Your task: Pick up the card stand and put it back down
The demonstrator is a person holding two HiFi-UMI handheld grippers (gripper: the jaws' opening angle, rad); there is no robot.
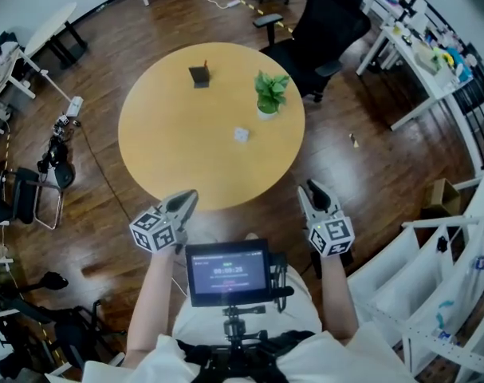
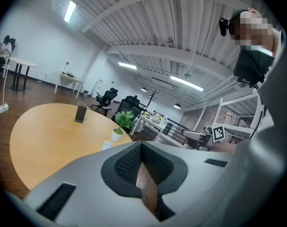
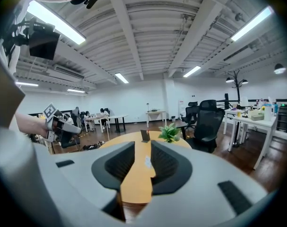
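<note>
small white object (image 1: 241, 134) unidentifiable, card stand (image 1: 199, 75) tiny

Tan table (image 1: 162, 150), black card stand (image 1: 198, 76)

Both empty: left gripper (image 1: 187, 199) closed, right gripper (image 1: 310, 190) parted.

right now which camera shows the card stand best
The head view: the card stand stands clear on the far side of the round table, whole and unobstructed. The left gripper view shows it small, side-on, beyond the jaws. The right gripper view shows it tiny, just above its jaw gap.
</note>
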